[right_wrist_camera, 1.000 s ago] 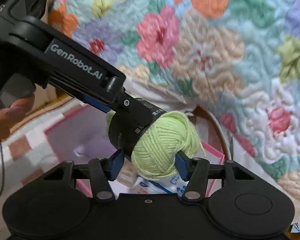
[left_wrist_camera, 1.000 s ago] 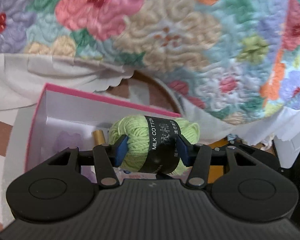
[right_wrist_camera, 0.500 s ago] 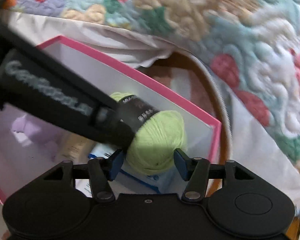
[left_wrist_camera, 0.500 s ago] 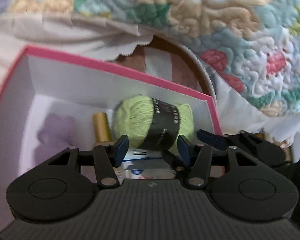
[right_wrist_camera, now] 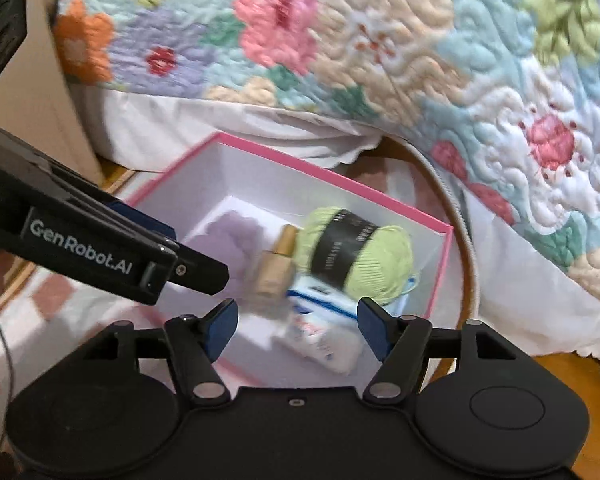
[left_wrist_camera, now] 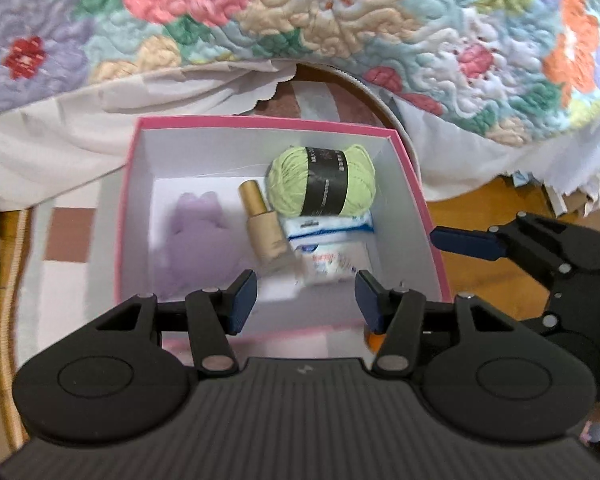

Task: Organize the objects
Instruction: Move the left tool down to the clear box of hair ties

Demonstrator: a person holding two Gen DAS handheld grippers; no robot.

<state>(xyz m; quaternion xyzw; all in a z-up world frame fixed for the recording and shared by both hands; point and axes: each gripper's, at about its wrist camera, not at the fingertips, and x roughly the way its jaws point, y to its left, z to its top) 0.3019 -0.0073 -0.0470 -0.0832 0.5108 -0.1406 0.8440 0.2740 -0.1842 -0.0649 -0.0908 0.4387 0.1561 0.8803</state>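
A green yarn ball (left_wrist_camera: 322, 182) with a black label lies in the back right of a pink-rimmed white box (left_wrist_camera: 260, 122). It also shows in the right wrist view (right_wrist_camera: 358, 256). Beside it lie a gold-capped bottle (left_wrist_camera: 262, 228), a purple soft toy (left_wrist_camera: 196, 232) and a white-blue tissue pack (left_wrist_camera: 326, 240). My left gripper (left_wrist_camera: 304, 300) is open and empty above the box's near edge. My right gripper (right_wrist_camera: 296, 326) is open and empty over the box (right_wrist_camera: 328, 178); it shows at the right of the left wrist view (left_wrist_camera: 466, 240).
A flowered quilt (left_wrist_camera: 300, 12) with a white frilled edge hangs behind the box. A checked round mat (left_wrist_camera: 68, 236) lies under the box on the wooden floor (left_wrist_camera: 480, 208). The left gripper's body (right_wrist_camera: 80, 248) crosses the left of the right wrist view.
Both grippers held the yarn ball together, lowered it into the box, then opened and drew back. The yarn now rests in the box.
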